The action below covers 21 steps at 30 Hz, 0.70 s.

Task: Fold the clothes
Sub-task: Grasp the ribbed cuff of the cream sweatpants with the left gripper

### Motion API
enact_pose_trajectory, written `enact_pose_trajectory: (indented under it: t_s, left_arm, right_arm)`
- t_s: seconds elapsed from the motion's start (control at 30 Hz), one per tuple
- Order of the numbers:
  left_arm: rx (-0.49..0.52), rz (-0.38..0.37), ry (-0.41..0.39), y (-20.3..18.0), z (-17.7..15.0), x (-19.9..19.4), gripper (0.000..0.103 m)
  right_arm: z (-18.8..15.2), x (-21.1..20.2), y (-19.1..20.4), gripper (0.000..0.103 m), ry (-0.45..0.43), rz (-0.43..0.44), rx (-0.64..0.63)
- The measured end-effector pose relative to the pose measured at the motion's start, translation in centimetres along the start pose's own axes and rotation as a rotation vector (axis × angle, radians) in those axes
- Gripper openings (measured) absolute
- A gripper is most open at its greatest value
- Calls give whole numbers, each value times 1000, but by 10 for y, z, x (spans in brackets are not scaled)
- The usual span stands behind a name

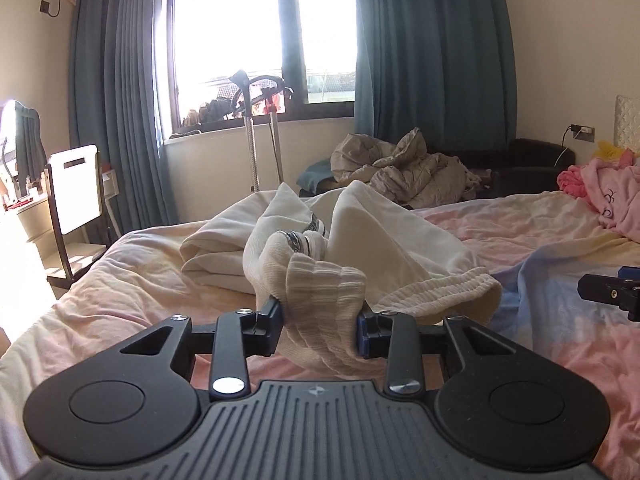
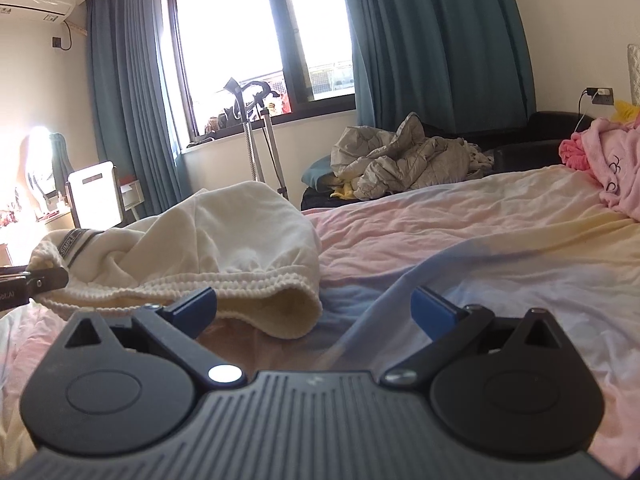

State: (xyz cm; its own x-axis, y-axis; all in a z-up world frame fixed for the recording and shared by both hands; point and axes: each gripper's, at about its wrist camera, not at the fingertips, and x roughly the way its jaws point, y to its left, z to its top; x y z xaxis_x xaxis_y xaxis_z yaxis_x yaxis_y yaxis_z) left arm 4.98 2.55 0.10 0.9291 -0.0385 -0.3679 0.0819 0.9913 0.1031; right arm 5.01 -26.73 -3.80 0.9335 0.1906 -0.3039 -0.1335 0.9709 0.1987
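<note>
Nearest the left wrist camera, the left gripper (image 1: 320, 320) has its jaws clamped on the bunched ribbed waistband of a cream garment (image 1: 376, 232). That garment, seemingly a pair of trousers, lies crumpled on the bed (image 1: 520, 232), its ribbed edge trailing to the right of the jaws and a striped woven label showing among the folds behind them. At the far right edge of this view, a dark part of the right gripper (image 1: 612, 292) pokes in above the bedding, well apart from the cloth.

From the right wrist camera, the cream garment (image 2: 224, 236) sits to the left, humped up on the pastel pink, yellow and blue bedding, with the left gripper (image 2: 36, 280) gripping its left end. The right gripper (image 2: 314, 306) has its jaws spread wide with nothing between them; the left blue finger (image 2: 196, 304) lies just in front of the ribbed hem, and whether it touches cannot be told.

Beyond the bed, a grey quilt (image 2: 404, 156) is heaped below the window (image 2: 260, 32), and a pink blanket (image 2: 616, 168) lies at the far right.
</note>
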Motion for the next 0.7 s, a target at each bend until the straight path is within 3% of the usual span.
enact_pose_trajectory:
  t_s: [0.2, 0.37, 0.53, 0.7]
  left_arm:
    - [-45, -14, 53, 25, -13, 24, 44]
    - [-39, -7, 71, 21, -21, 24, 46]
    - [-51, 14, 136, 16, -31, 26, 57]
    - [-20, 57, 186, 15, -40, 34, 58]
  right_arm:
    - [-10, 14, 9, 103, 27, -1, -53]
    - [-19, 29, 17, 103, 50, -5, -103]
    - [-22, 53, 19, 103, 101, -14, -128]
    - [-22, 86, 14, 102, 158, -47, -178]
